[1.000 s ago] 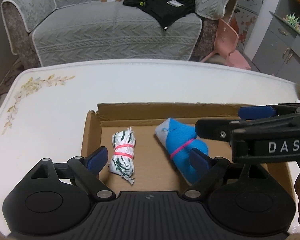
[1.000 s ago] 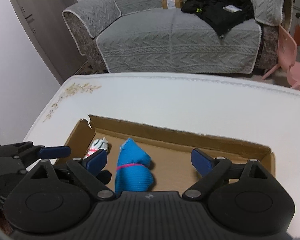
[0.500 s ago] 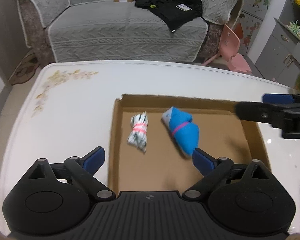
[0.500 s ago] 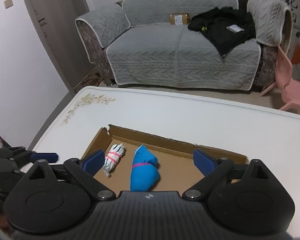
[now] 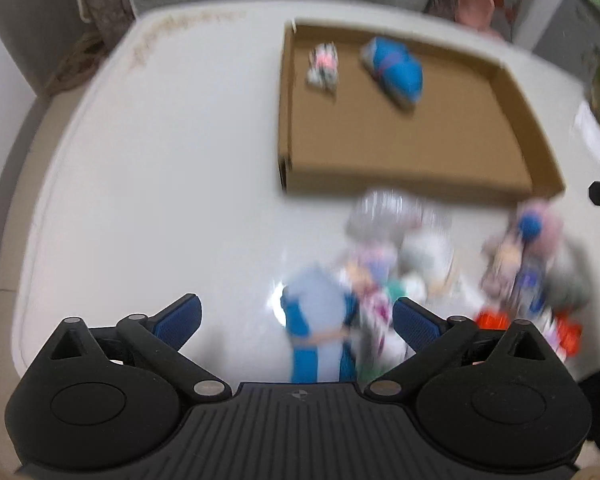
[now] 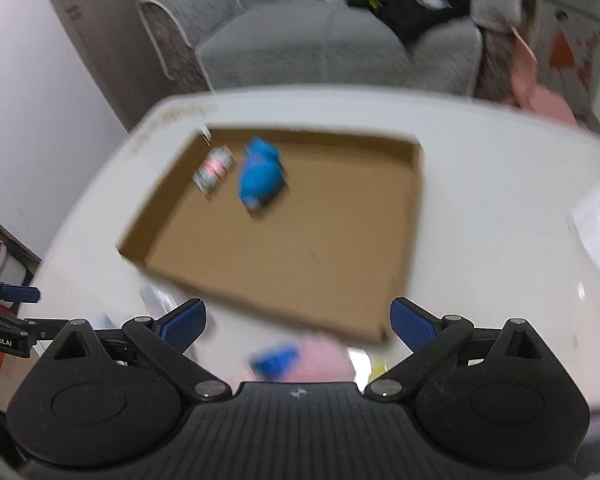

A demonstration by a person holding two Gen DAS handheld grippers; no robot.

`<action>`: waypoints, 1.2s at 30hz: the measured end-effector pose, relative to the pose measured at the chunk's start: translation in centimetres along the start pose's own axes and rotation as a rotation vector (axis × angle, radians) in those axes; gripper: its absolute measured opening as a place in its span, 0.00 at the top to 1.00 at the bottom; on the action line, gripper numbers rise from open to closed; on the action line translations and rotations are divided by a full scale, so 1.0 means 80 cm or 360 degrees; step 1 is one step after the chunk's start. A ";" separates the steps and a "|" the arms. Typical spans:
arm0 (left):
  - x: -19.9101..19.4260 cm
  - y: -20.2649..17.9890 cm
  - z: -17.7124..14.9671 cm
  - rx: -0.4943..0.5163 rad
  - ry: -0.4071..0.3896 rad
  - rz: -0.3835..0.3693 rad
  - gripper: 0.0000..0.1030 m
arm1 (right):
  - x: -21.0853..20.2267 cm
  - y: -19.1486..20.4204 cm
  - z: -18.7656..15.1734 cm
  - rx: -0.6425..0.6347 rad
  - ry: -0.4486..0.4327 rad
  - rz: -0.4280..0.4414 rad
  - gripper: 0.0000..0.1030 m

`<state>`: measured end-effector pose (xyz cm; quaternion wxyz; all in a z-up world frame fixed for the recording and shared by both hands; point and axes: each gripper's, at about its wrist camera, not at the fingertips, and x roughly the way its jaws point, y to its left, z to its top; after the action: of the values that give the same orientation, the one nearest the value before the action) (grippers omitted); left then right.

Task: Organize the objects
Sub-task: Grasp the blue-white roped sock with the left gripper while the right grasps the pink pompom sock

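Note:
A shallow cardboard tray (image 5: 400,140) lies on the white table. In its far left corner sit a white-and-green rolled bundle (image 5: 322,65) and a blue roll with a pink band (image 5: 396,70). My left gripper (image 5: 296,318) hovers over a blurred heap of rolled bundles at the table's near edge. Its jaws are opening, and a light-blue bundle (image 5: 318,312) lies untouched below the gap. My right gripper (image 6: 296,316) is open above the tray's (image 6: 300,248) near rim, over a pink bundle (image 6: 320,360) with a blue patch. Both rolls show there too: the white one (image 6: 214,170) and the blue one (image 6: 260,174).
A grey sofa (image 6: 320,48) with black clothing stands beyond the table, a pink chair (image 6: 540,96) to its right. More bundles, grey (image 5: 380,212) and pink (image 5: 534,228), lie in front of the tray. A grey cabinet (image 5: 580,8) is at the far right.
Both grippers have pulled back from inside the tray towards the table's near edge and widened slightly. The two rolls stay in the tray. The heap of bundles has come into view.

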<state>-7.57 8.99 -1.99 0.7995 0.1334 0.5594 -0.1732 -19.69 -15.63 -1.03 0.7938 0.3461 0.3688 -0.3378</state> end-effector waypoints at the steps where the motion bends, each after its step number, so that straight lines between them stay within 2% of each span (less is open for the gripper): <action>1: 0.005 0.000 -0.003 -0.0007 0.0008 -0.0014 0.01 | 0.002 -0.005 -0.008 0.0015 0.0026 -0.0026 0.07; 6: 0.027 -0.007 -0.008 -0.0022 0.0038 -0.0059 0.01 | 0.037 -0.009 -0.013 0.0021 0.0128 -0.0088 0.13; 9: 0.042 -0.014 -0.020 0.0036 0.0049 -0.0025 0.02 | 0.063 -0.001 -0.010 0.0014 0.0181 -0.0072 0.14; 14: 0.061 -0.002 -0.026 -0.0001 0.0094 0.0021 0.02 | 0.103 0.009 -0.009 0.0010 0.0254 -0.0076 0.18; 15: 0.064 0.002 -0.027 -0.0009 0.0094 0.0038 0.02 | 0.109 0.010 -0.007 0.0017 0.0259 -0.0074 0.21; 17: 0.071 0.010 -0.028 -0.0040 0.0123 0.0044 0.02 | 0.116 0.010 -0.007 0.0036 0.0271 -0.0063 0.37; 19: 0.077 0.015 -0.030 -0.0049 0.0145 0.0050 0.04 | 0.120 0.009 -0.005 0.0069 0.0288 -0.0043 0.46; 20: 0.080 0.016 -0.031 -0.0049 0.0157 0.0051 0.06 | 0.120 0.007 -0.005 0.0076 0.0291 -0.0035 0.55; 24: 0.084 0.011 -0.032 -0.0013 0.0139 0.0061 0.08 | 0.116 0.005 -0.013 0.0093 0.0293 -0.0003 0.63; 25: 0.082 0.009 -0.031 -0.0007 0.0119 0.0062 0.12 | 0.116 0.004 -0.013 0.0099 0.0291 0.0001 0.64; 27: 0.077 0.007 -0.028 0.0007 0.0087 0.0057 0.27 | 0.113 0.003 -0.013 0.0103 0.0286 0.0006 0.66; 28: 0.072 0.005 -0.027 0.0015 0.0068 0.0051 0.47 | 0.111 0.002 -0.013 0.0107 0.0281 0.0010 0.66; 29: 0.069 0.004 -0.026 0.0022 0.0060 0.0050 0.52 | 0.106 0.001 -0.013 0.0116 0.0275 0.0014 0.66; 33: 0.065 0.006 -0.026 0.0014 0.0079 0.0052 0.53 | 0.089 -0.004 -0.009 0.0137 0.0224 0.0035 0.66; 36: 0.051 0.011 -0.019 -0.0002 0.0061 0.0099 0.53 | 0.067 -0.011 -0.006 0.0151 0.0161 0.0030 0.66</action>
<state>-7.22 9.92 -6.30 0.7938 0.1537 0.5702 -0.1454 -17.88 -17.24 -5.95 0.7600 0.4033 0.3888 -0.3295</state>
